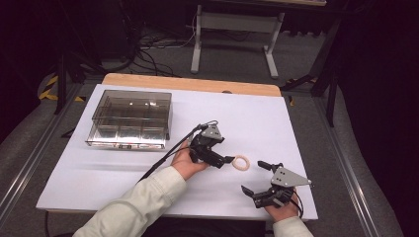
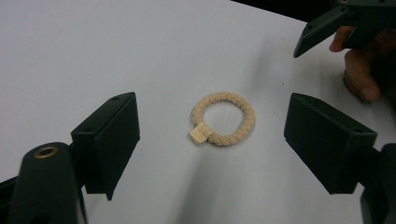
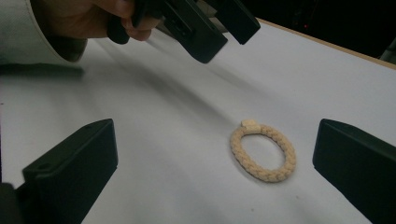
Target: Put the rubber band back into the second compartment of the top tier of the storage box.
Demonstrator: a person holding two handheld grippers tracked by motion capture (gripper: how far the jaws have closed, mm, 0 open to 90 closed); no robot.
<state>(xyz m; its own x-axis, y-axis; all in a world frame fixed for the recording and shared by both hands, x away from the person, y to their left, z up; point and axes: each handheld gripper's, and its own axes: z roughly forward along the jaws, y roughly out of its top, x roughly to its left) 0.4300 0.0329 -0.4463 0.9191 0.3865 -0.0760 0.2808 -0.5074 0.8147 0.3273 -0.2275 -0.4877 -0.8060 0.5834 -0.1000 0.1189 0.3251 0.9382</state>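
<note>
A cream braided ring (image 1: 241,162) with a small tag lies flat on the white tabletop (image 1: 108,173). My left gripper (image 1: 228,160) points at it from the left, low over the table. In the left gripper view the ring (image 2: 223,98) lies just ahead of that gripper (image 2: 212,119), between the lines of its open jaws, touching neither. My right gripper (image 1: 256,177) stands open to the right of the ring, near the front edge. In the right gripper view the ring (image 3: 238,148) lies inside the right jaw of this gripper (image 3: 215,135), with the left gripper (image 3: 205,28) above it.
A clear grey compartment box (image 1: 129,120) stands at the back left of the table. A wooden strip (image 1: 188,83) edges the far side. Beyond it are a metal stand (image 1: 232,39) and cables on the floor. The right gripper's jaw (image 2: 322,28) shows top right in the left gripper view.
</note>
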